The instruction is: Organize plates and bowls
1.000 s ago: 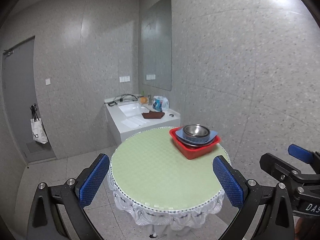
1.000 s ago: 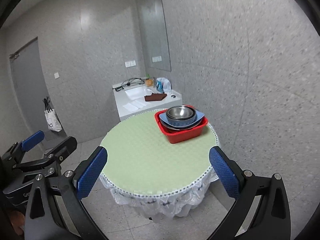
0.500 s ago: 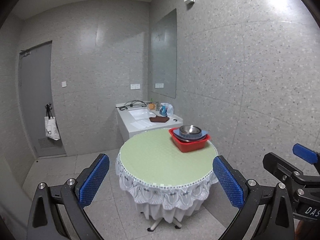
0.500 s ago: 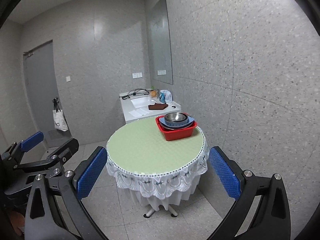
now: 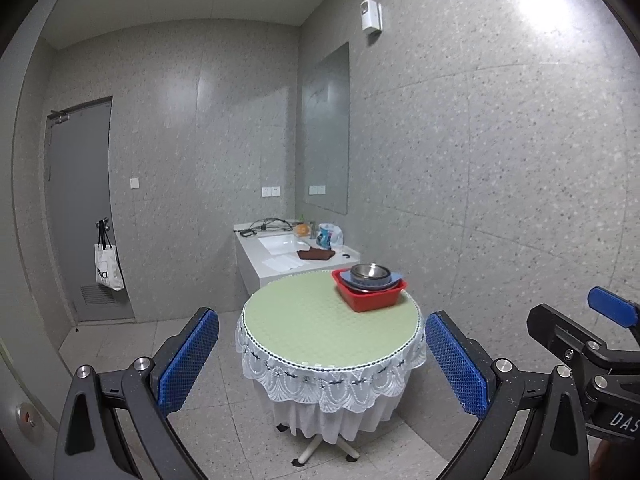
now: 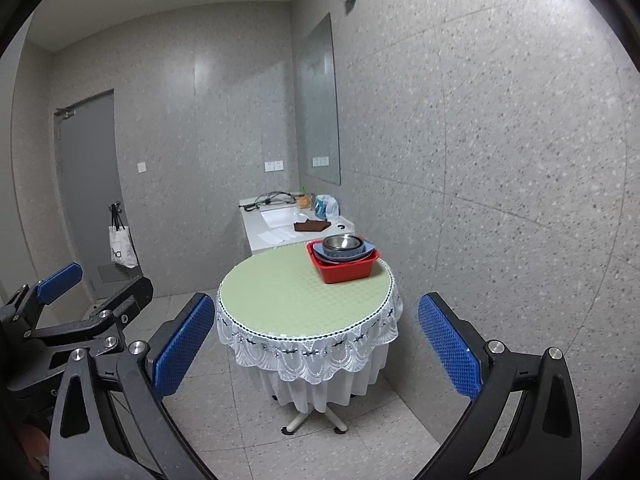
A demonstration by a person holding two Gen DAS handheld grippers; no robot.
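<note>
Both the left tongs (image 5: 322,364) and right tongs (image 6: 316,354) are held spread and empty, well back from the round table (image 5: 304,328), as steel bowls (image 5: 370,271) and a blue plate (image 5: 394,279) are seen nested in a red plastic tub (image 5: 374,300) at its 1 o'clock edge, apparently gathered for sorting

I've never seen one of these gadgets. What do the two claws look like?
Both look alike. Each claw, left and right, has two black angular arms with triangular cut-outs and silver bolts. The fingers carry textured blue pads. White lettering, partly cut off, marks the right one's body.
</note>
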